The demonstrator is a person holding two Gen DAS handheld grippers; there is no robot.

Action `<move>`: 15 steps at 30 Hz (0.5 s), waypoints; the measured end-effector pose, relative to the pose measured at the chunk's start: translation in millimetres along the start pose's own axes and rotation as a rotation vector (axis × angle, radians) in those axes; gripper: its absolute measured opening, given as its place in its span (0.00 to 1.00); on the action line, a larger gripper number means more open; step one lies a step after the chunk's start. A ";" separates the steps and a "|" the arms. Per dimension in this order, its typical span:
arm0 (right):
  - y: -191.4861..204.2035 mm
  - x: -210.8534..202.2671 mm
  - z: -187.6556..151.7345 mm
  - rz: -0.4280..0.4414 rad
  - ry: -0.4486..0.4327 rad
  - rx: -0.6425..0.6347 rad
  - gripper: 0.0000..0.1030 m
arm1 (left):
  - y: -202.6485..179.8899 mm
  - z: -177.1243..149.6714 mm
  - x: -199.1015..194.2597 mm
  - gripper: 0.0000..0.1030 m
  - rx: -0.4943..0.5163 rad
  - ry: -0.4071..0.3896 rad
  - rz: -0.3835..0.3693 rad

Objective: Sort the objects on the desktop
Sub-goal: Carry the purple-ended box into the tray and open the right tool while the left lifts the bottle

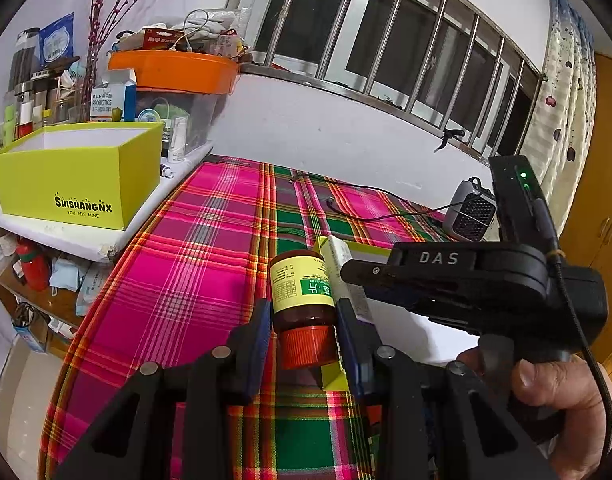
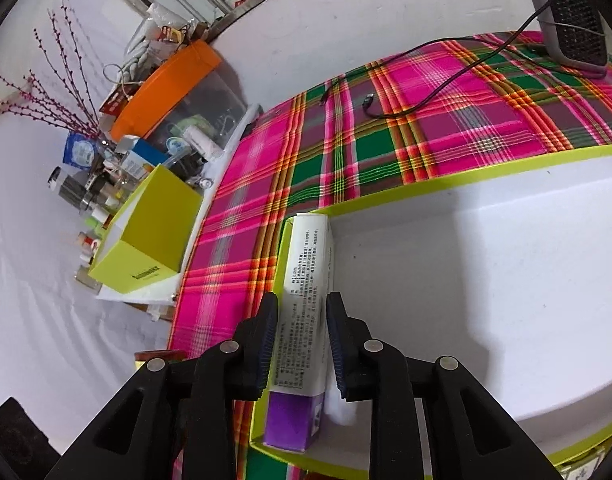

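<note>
We see a table under a pink-and-green plaid cloth (image 2: 466, 120). On it lie a lime-rimmed white tray (image 2: 506, 264), a black cable (image 2: 418, 108), and a grey heater (image 2: 574, 28) at the far corner.

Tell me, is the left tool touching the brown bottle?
Touching. The left wrist view shows the brown bottle lying between the left tool's two blue pads, with both pads pressed against its sides just above the orange cap.

White walls (image 1: 346, 128) meet a dark barred window (image 1: 406, 52) with a spotted curtain (image 1: 566, 92) at its side. A pink-and-green plaid cloth (image 2: 446, 120) covers the table; a cluttered shelf (image 1: 66, 236) stands beside it.
</note>
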State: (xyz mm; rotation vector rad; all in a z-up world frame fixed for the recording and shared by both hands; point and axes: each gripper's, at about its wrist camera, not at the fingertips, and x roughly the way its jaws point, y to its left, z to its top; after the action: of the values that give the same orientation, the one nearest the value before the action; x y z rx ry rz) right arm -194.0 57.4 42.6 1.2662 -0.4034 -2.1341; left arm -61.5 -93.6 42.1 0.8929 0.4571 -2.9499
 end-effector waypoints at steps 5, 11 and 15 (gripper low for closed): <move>5.9 1.8 -1.8 0.009 0.016 -0.040 0.24 | 0.1 -0.1 1.0 0.33 0.001 0.002 -0.003; 9.3 -5.8 -6.1 0.035 0.026 -0.074 0.22 | 0.3 -0.6 2.6 0.33 -0.001 0.006 -0.003; 4.6 -33.2 -10.0 0.026 -0.012 -0.116 0.24 | -0.2 -0.9 3.0 0.33 0.003 0.006 0.000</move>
State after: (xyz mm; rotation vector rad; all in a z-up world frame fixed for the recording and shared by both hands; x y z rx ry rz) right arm -172.0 75.8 62.7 1.1772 -0.2957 -2.1123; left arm -63.6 -93.0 39.8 0.9019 0.4533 -2.9494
